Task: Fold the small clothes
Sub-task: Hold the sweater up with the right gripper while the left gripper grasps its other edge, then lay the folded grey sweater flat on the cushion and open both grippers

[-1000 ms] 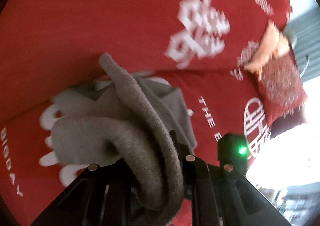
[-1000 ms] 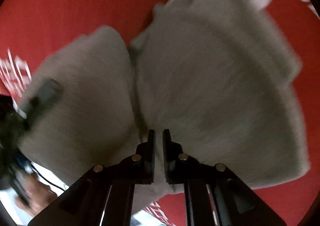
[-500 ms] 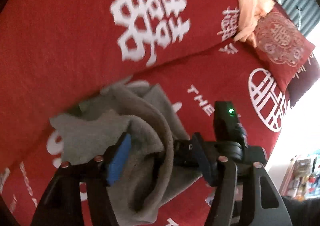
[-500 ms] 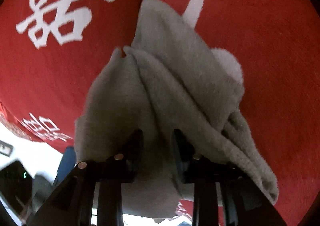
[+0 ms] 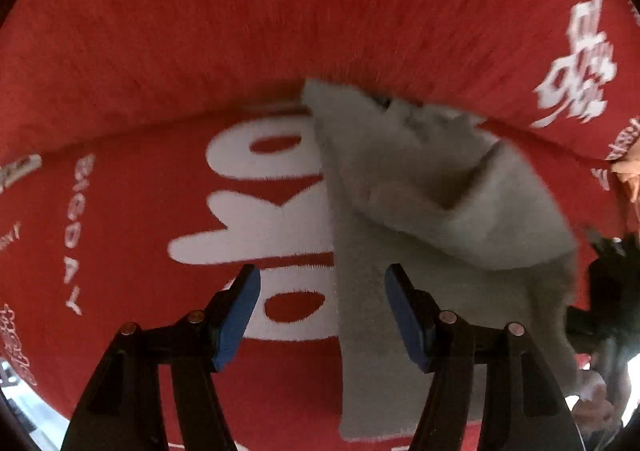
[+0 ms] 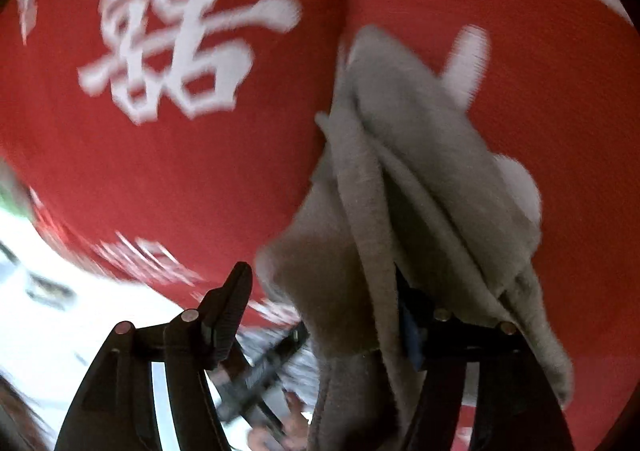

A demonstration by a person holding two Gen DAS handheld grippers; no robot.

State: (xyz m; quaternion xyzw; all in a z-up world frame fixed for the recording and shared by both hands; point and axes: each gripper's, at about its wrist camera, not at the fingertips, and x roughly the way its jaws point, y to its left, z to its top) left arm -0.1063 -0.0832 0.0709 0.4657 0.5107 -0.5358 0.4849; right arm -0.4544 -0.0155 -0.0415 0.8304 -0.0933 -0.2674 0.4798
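A small grey fleece garment (image 5: 432,219) lies crumpled on the red blanket (image 5: 200,31). My left gripper (image 5: 322,291) points down over it, open, blue pads apart. The garment's left edge runs under the gap, close to the right pad, and neither pad presses on it. In the right wrist view the same grey garment (image 6: 400,179) bunches up in folds. My right gripper (image 6: 320,291) has its jaws opening. The cloth hangs between them and drapes over the right finger, while the left finger (image 6: 234,303) stands clear of it. The right gripper's dark body (image 5: 612,291) shows at the left wrist view's right edge.
The red blanket carries large white characters (image 6: 172,51) and letters (image 5: 260,191). A peach cloth (image 5: 628,179) lies at the far right. The blanket's edge and a bright floor (image 6: 60,311) show lower left in the right wrist view, with a dark tool and a hand (image 6: 296,419) below.
Both grippers were shut on the grey garment and have opened. The left gripper let it go and dropped closer to the blanket. The garment now rests on the blanket instead of hanging.
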